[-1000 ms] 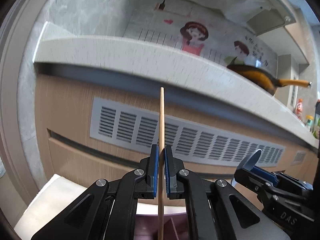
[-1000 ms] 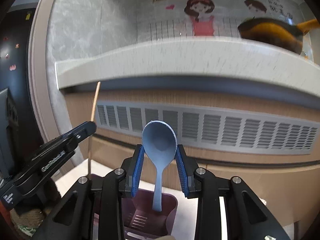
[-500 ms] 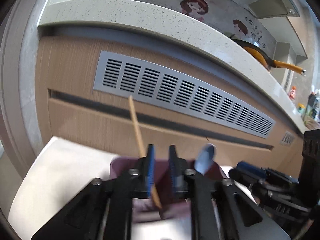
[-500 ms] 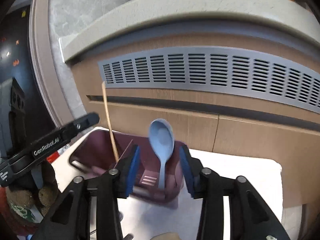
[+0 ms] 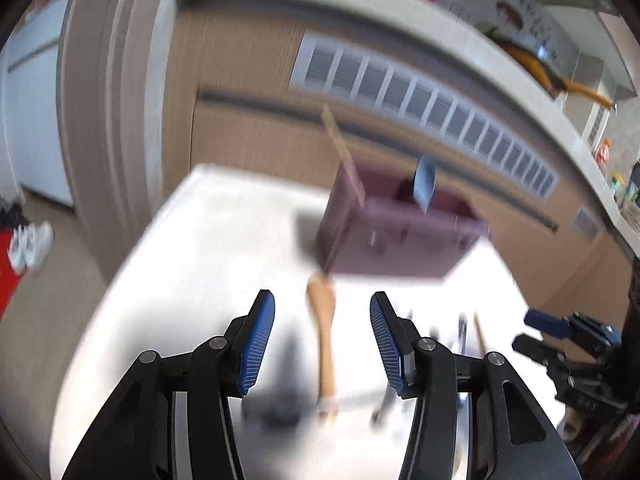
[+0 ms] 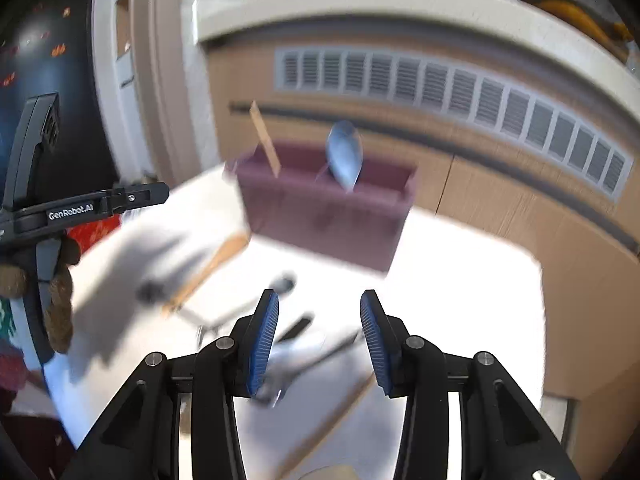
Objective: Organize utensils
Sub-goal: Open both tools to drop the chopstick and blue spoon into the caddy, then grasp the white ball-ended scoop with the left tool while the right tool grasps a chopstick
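- Left wrist view: the left claw [image 5: 322,340] has its jaws opening, the 2 blue pads wide apart and gripping nothing. It hangs above the white worktop [image 5: 192,248].
- Between the pads, farther off on the worktop, lies a wooden spoon [image 5: 325,336], its bowl end pointing toward the purple utensil holder [image 5: 392,240]; the pads do not touch it.
- The holder stands on the far part of the worktop, close to the wooden cabinet front [image 5: 256,136]. A wooden chopstick [image 5: 344,156] leans out of its left compartment, and a blue spoon [image 5: 424,180] stands bowl up in a compartment to the right.
- More utensils lie blurred on the worktop to the right of the wooden spoon; their kind cannot be told.
- The right claw [image 5: 536,332] shows at the right edge.
- Right wrist view: the right claw [image 6: 319,336] is about half open with nothing between its pads, over blurred dark utensils [image 6: 296,328] on the worktop [image 6: 460,280].
- The holder [image 6: 320,216] is ahead, with the chopstick [image 6: 265,140] at its left and the blue spoon [image 6: 345,156] near its middle.
- The wooden spoon [image 6: 208,272] lies left of the claw, in front of the holder.
- The left claw [image 6: 152,196] enters from the left edge.
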